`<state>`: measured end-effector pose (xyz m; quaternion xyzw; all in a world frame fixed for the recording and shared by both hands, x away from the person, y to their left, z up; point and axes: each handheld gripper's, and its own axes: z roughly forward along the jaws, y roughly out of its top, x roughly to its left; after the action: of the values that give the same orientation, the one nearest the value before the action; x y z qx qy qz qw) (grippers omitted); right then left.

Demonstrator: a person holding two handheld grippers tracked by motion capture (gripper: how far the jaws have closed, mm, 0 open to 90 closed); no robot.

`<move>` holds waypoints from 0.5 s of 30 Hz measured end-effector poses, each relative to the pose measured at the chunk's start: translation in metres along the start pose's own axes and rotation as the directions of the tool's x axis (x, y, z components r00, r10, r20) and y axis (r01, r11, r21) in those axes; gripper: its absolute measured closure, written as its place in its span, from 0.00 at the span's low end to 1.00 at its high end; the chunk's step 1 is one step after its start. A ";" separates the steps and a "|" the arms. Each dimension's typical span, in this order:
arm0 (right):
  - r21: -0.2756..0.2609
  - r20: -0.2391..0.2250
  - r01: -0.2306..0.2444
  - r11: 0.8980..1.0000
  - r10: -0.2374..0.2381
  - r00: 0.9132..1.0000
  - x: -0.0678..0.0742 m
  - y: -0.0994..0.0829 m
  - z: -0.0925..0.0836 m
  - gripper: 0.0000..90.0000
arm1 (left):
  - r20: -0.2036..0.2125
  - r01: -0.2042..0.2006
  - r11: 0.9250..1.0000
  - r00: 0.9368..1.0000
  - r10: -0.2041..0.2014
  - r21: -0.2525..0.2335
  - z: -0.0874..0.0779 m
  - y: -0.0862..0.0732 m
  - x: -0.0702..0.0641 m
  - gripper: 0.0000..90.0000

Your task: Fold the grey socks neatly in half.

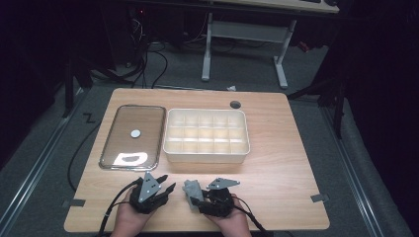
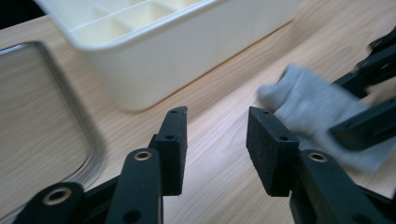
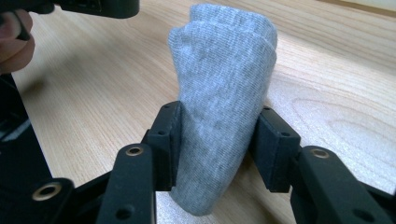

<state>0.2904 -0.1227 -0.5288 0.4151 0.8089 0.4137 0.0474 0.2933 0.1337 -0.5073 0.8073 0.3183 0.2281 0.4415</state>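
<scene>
A light wooden table (image 1: 276, 163) stands on grey carpet in a dim room, with the white legs of another desk (image 1: 244, 44) beyond its far edge and dark cables on the floor at the left. On the table a white compartment box (image 1: 206, 136) sits just beside a clear lid (image 1: 132, 137) that lies flat to its left. At the near edge, the high view shows both hands side by side: the left gripper (image 1: 160, 186) with its jaws apart and nothing between them, and the right gripper (image 1: 196, 200) closed on a folded grey sock (image 1: 191, 189), which it holds just above the tabletop. The right gripper view gives what the high view cannot: the sock (image 3: 224, 116) is folded double, standing upright between the pads, which press into its sides. The left gripper view shows its own jaws parted over bare wood, the box wall (image 2: 187, 60) close ahead, the lid's rim (image 2: 70, 102) at the left, and the sock (image 2: 317, 112), blurred, held in the other gripper at the right.
</scene>
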 end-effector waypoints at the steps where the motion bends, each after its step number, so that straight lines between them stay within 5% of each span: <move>1: 0.001 0.001 0.008 1.000 -0.008 1.000 0.000 0.000 0.000 0.63 | -0.010 0.012 1.000 1.000 -0.012 -0.002 -0.002 -0.005 0.003 0.65; 8: 0.009 0.014 0.026 1.000 -0.026 1.000 0.001 0.002 0.002 0.63 | -0.031 0.104 0.993 0.994 -0.103 0.054 -0.001 -0.021 0.022 0.61; 15: 0.011 -0.010 0.078 0.997 -0.078 0.997 0.006 -0.002 0.004 0.68 | -0.035 0.106 0.992 0.994 -0.103 0.065 0.001 -0.022 0.023 0.55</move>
<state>0.2876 -0.1163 -0.5313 0.3814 0.8271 0.4088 0.0574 0.3029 0.1588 -0.5250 0.8000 0.3745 0.2069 0.4206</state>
